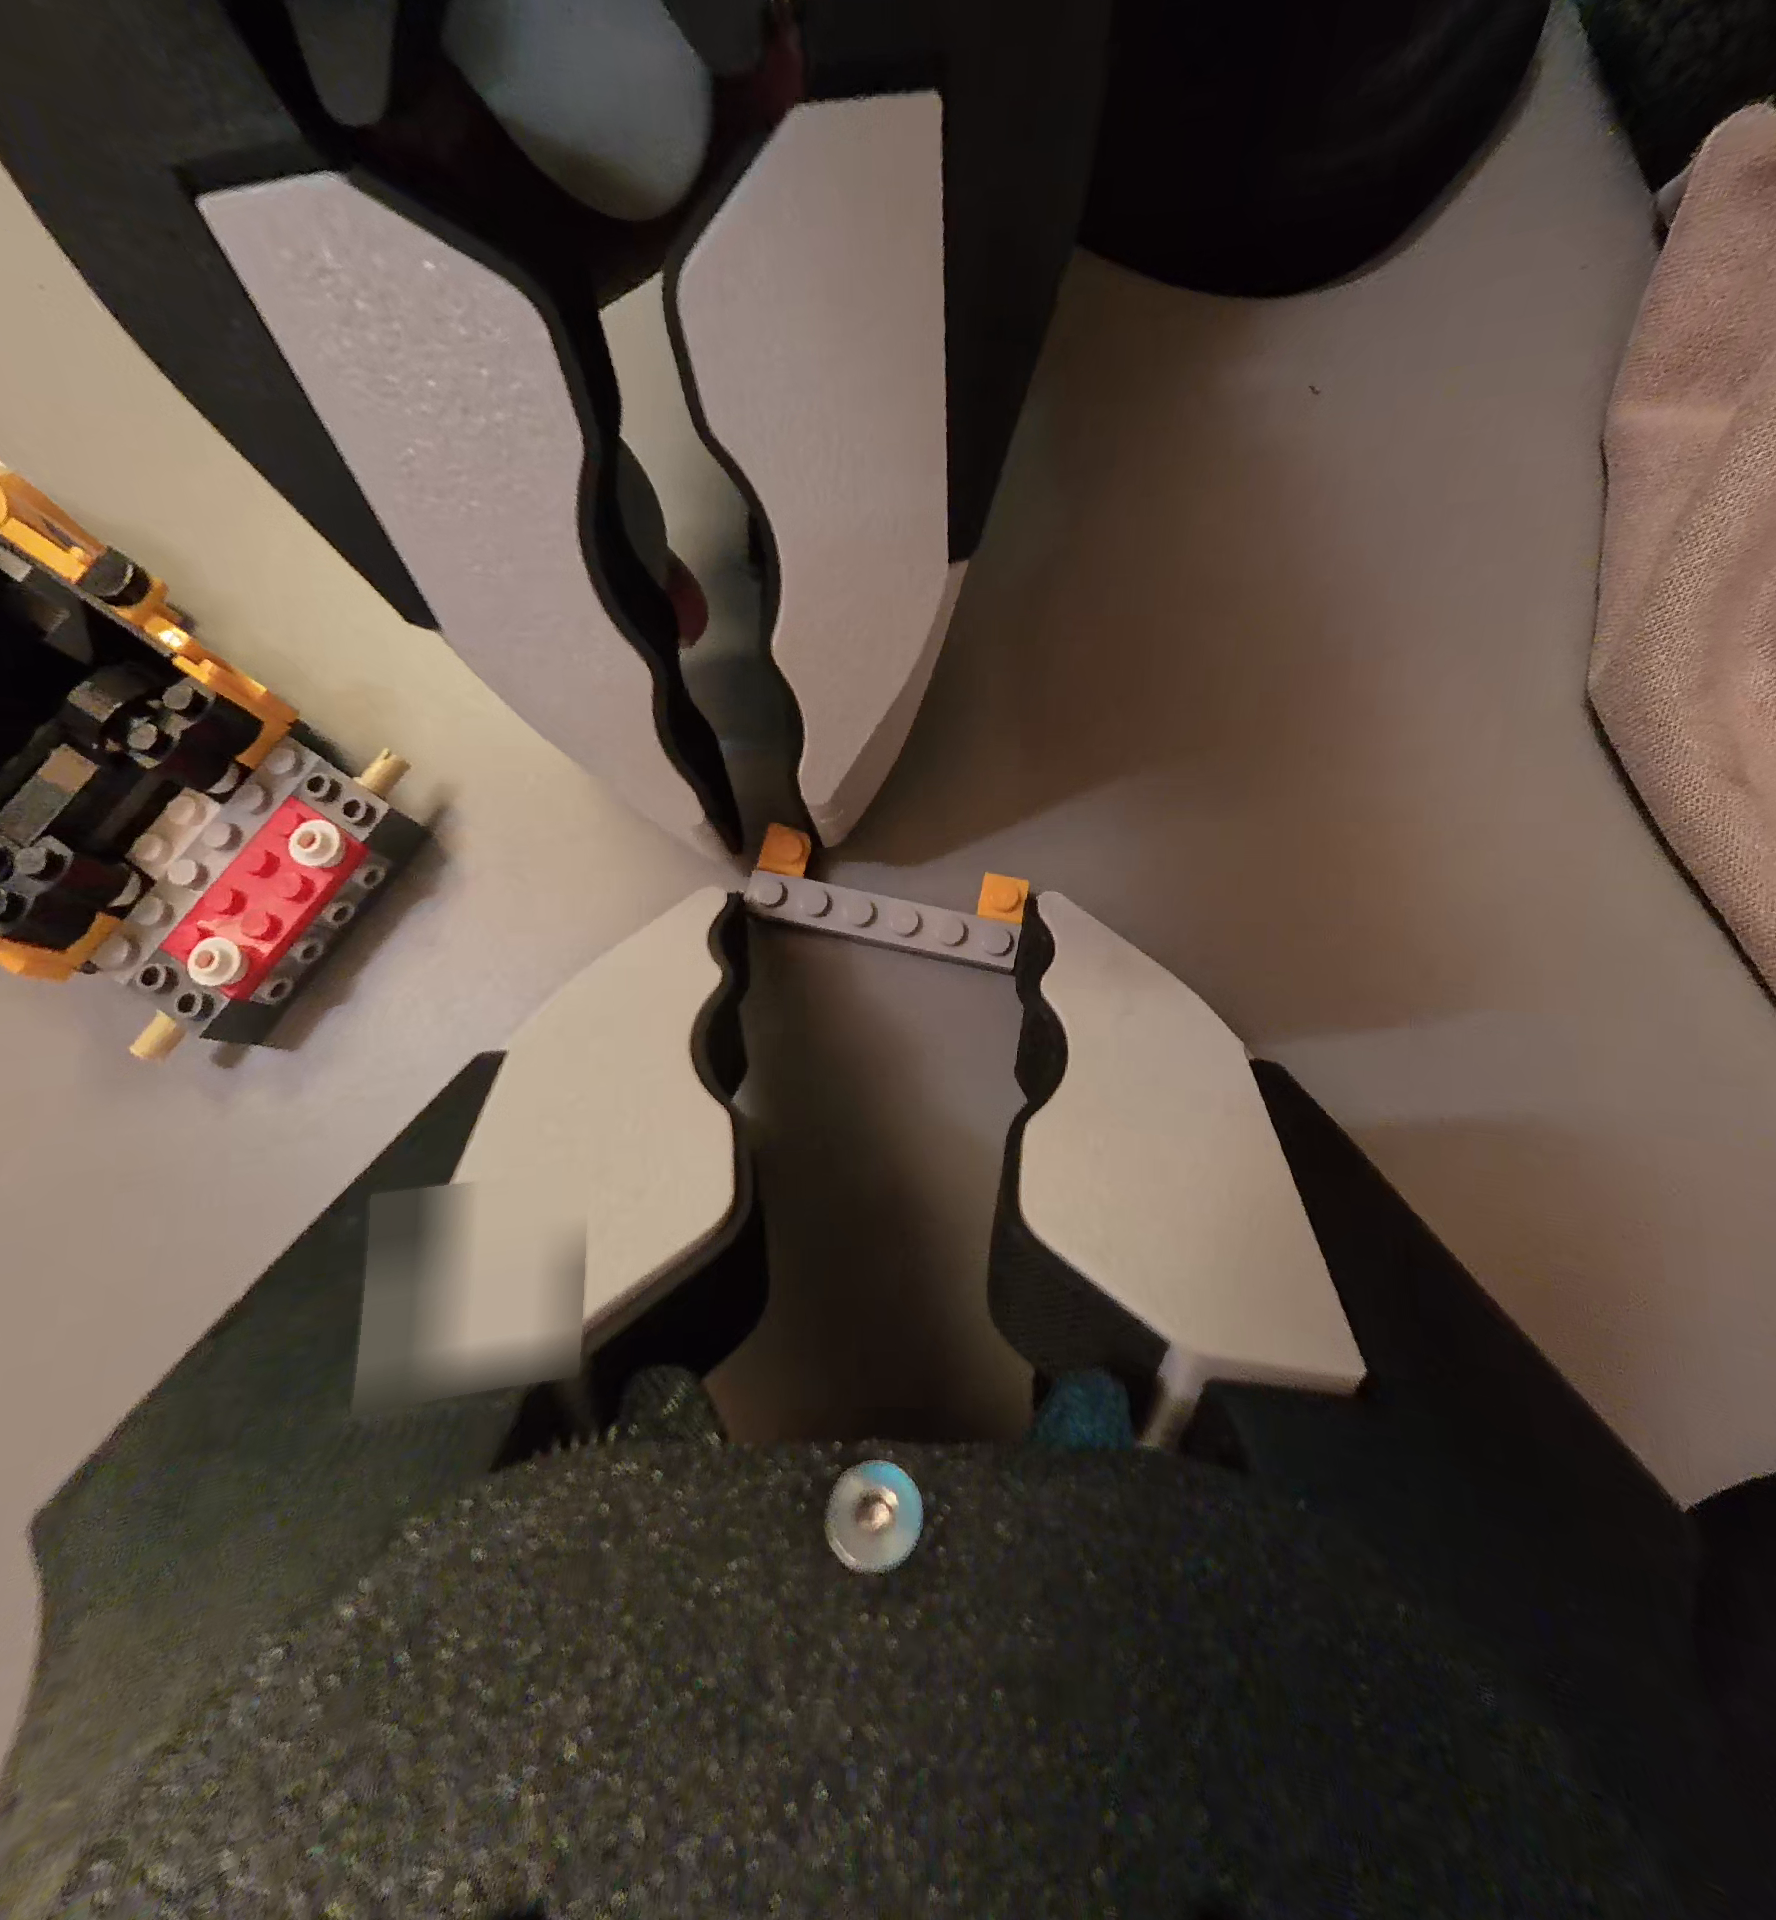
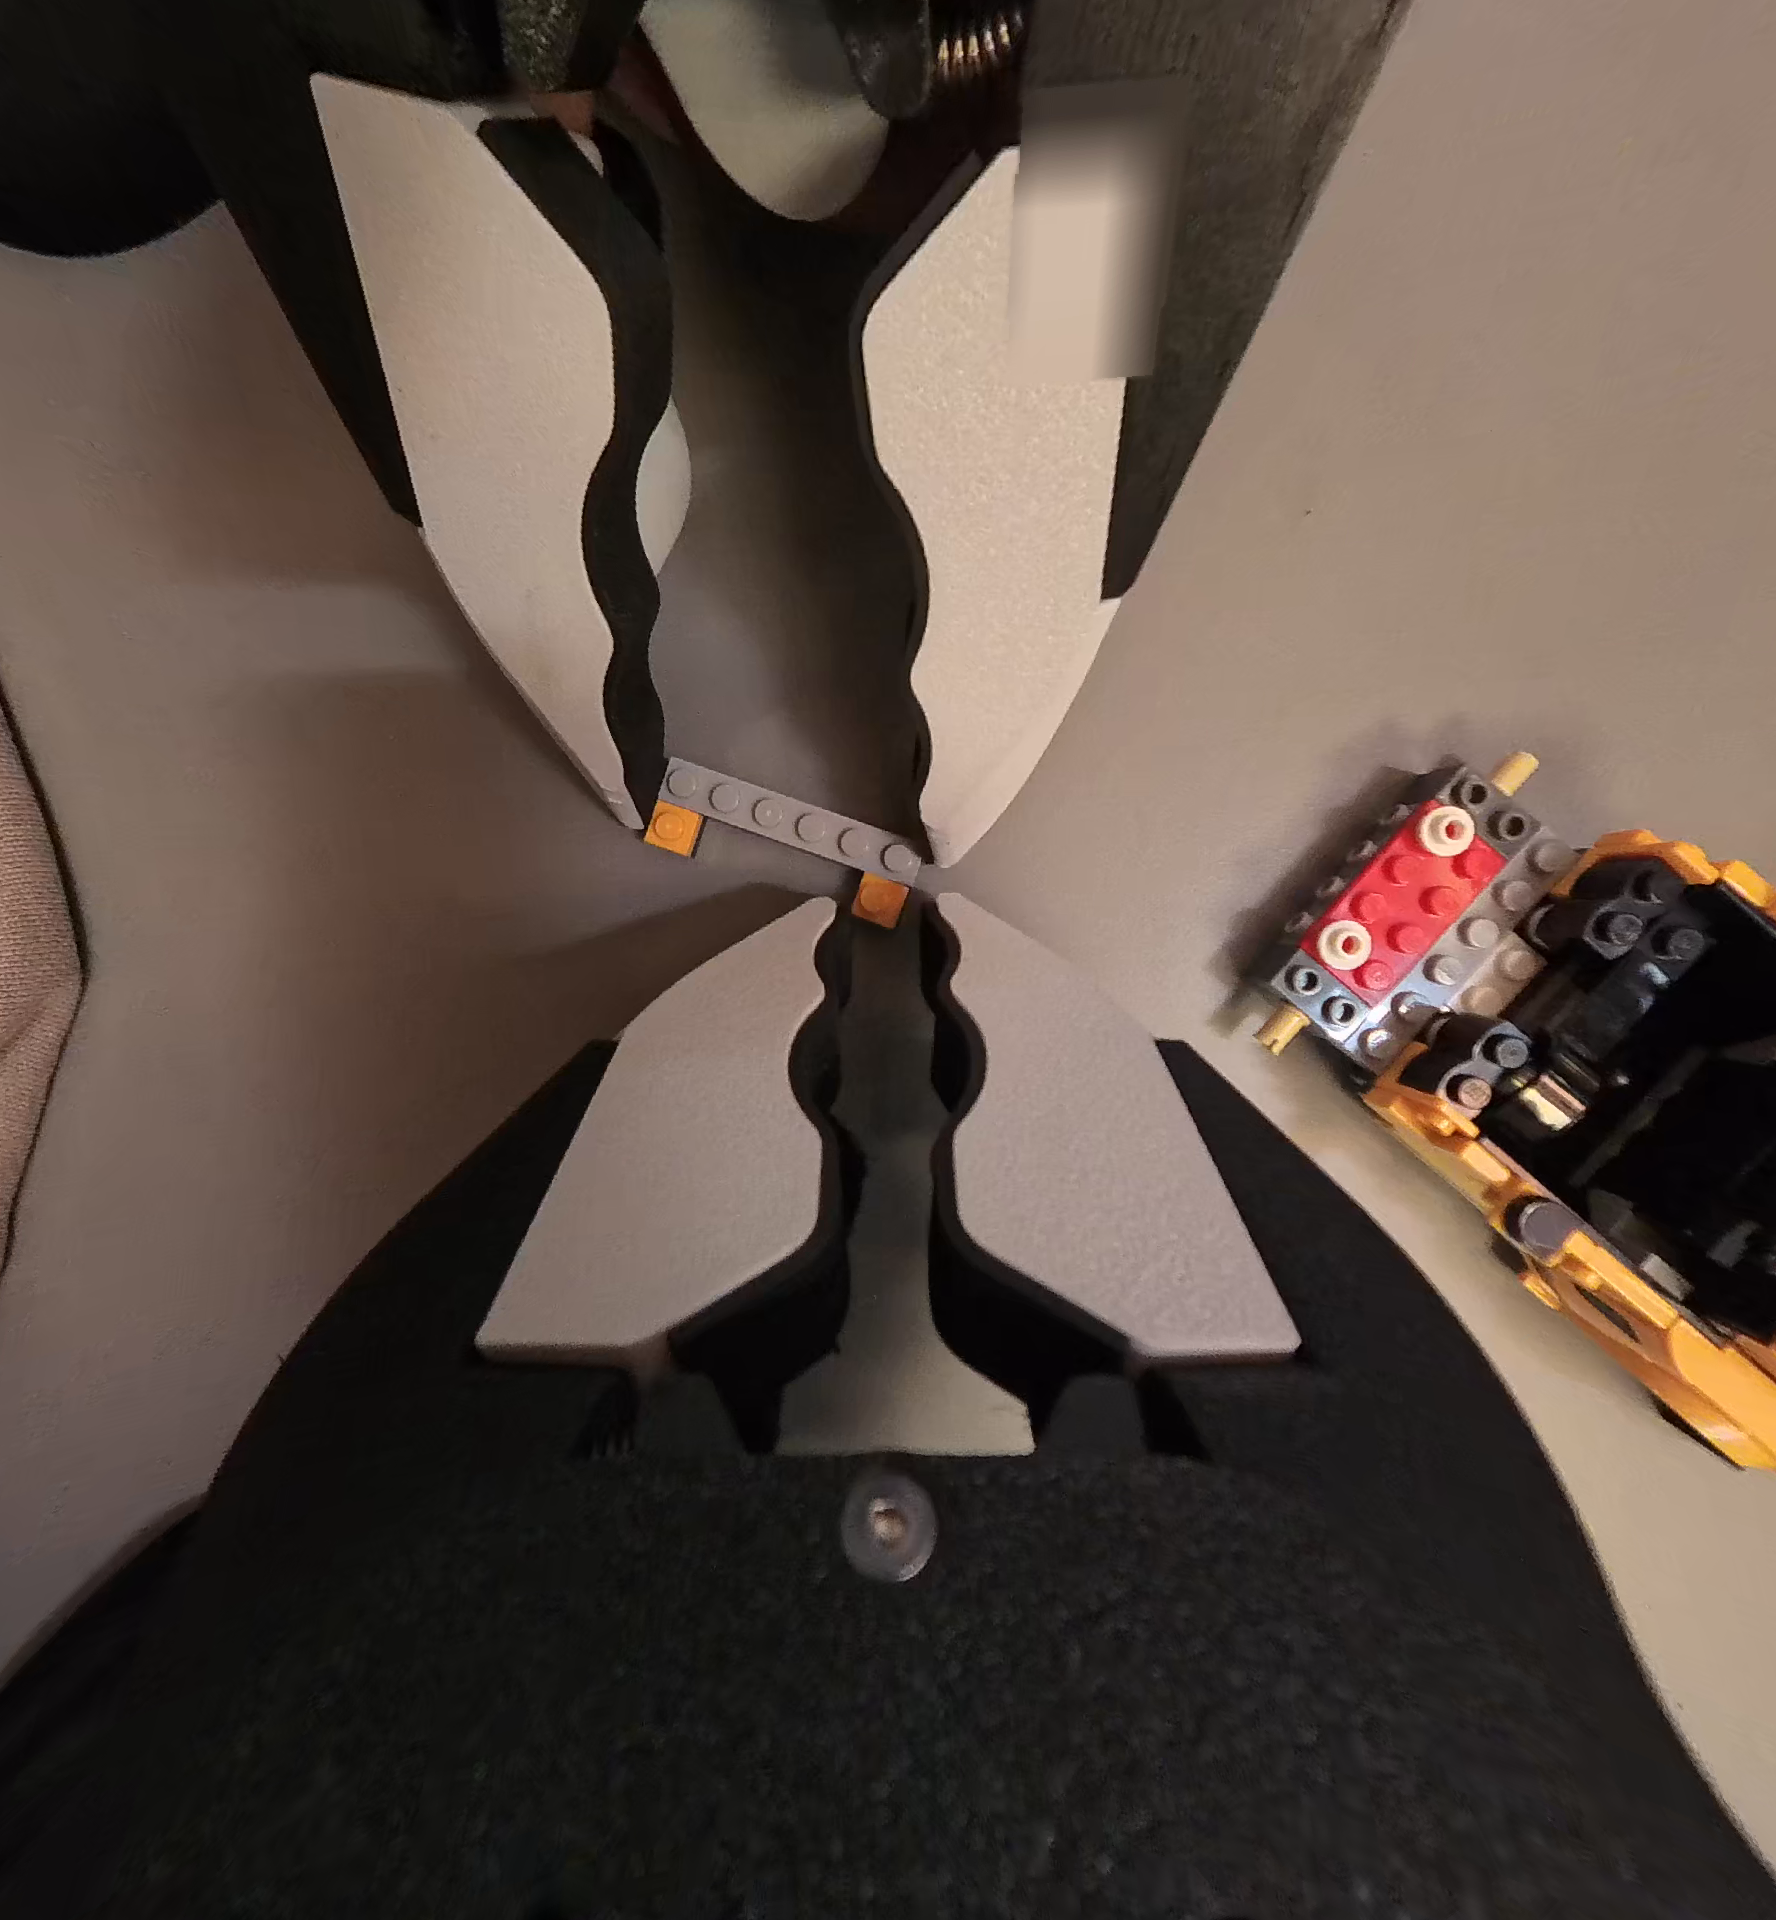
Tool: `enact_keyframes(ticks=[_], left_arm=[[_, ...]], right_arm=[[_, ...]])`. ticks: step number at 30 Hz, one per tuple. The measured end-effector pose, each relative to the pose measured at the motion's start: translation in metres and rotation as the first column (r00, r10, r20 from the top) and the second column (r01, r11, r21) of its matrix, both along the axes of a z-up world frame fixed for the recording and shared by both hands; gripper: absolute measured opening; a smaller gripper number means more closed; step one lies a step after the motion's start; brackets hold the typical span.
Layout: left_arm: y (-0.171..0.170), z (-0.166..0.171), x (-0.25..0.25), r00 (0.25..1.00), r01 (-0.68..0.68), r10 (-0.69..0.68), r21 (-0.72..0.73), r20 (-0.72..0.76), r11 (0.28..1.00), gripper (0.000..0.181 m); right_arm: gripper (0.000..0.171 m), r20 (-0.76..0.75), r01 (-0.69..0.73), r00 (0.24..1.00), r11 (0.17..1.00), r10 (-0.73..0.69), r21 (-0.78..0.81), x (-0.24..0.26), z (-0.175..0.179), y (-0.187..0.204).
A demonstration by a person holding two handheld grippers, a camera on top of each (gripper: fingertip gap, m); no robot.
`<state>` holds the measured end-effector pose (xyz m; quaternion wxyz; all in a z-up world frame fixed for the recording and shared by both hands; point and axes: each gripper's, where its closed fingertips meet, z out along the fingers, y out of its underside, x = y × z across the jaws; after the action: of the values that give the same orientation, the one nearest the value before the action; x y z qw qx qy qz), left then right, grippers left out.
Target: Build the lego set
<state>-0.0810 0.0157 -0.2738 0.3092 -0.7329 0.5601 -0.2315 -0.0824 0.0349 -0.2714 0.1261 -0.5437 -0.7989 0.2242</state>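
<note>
Your left tongs point(image 1: 882, 925) pinch the grey strip point(image 1: 882, 923) lengthwise above the bench point(image 1: 1279, 727) while your right tongs point(image 2: 879, 896) squeeze an orange tile point(image 2: 879, 896) against its end, so press it home squarely next.

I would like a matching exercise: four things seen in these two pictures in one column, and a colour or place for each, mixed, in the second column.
Things:
1. long plate
2. small tile
3. car model
4. cloth

Descriptions:
A. orange, at the right gripper's tips
B. beige, at the table edge
C. grey, spanning the left gripper's jaws
D. yellow and black, lying off to the side

Pairs: 1-C, 2-A, 3-D, 4-B
</note>
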Motion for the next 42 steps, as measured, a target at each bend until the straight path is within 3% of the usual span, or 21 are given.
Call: enact_keyframes(ticks=[23,29,34,42], left_arm=[[0.001,0.0,0.0,1.0,-0.003,0.003,0.007,0.008,1.0,0.049],[0.002,0.006,0.0,0.999,-0.004,0.002,0.051,0.042,0.999,0.049],[0.003,0.018,0.002,0.997,-0.008,0.001,0.104,0.071,0.995,0.049],[0.005,0.042,0.002,0.994,-0.059,0.038,0.195,0.107,0.979,0.049]], right_arm=[[0.013,-0.017,0.011,1.0,1.0,-0.011,-0.017,0.0,0.002,0.001],[0.016,-0.017,0.087,0.996,0.972,-0.093,-0.216,0.01,0.009,0.001],[0.021,0.02,0.223,0.966,0.785,-0.259,-0.579,0.011,0.034,-0.001],[0.027,0.13,0.385,0.819,0.367,-0.558,-0.847,0.002,0.05,0.007]])
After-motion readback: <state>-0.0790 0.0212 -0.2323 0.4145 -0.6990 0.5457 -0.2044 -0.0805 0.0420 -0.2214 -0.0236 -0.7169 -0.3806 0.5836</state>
